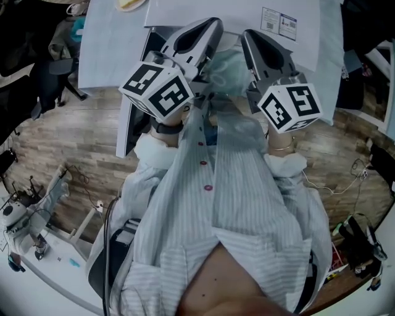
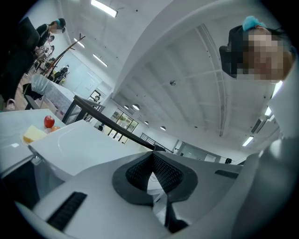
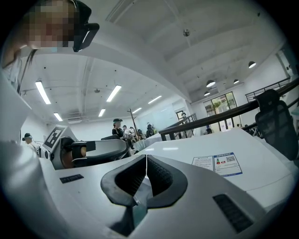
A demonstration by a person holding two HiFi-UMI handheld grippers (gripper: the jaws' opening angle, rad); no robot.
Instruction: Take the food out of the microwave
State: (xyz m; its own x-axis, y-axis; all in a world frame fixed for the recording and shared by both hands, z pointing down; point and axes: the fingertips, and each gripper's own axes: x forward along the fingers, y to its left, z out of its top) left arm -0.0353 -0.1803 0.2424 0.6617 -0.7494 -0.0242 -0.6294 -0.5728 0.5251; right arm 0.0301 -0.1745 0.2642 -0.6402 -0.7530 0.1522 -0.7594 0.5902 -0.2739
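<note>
The white microwave (image 1: 185, 12) stands on a pale table at the top of the head view, with a printed label (image 1: 278, 23) on its top. Its dark door (image 1: 131, 120) hangs out to the left. The inside is hidden, so no food shows in it. My left gripper (image 1: 214, 26) and right gripper (image 1: 245, 36) are raised side by side in front of the chest, tips at the microwave's near edge. Both are shut with nothing between the pads. The left gripper view looks over the microwave's top (image 2: 84, 149); the right gripper view shows the label (image 3: 219, 164).
On the table beyond the microwave lie a red round fruit (image 2: 49, 121) and a yellow piece of food (image 2: 32, 135). An office chair (image 1: 58, 71) stands at the left on the wooden floor (image 1: 68, 136). Cables and gear lie at the lower left and right. People stand far off.
</note>
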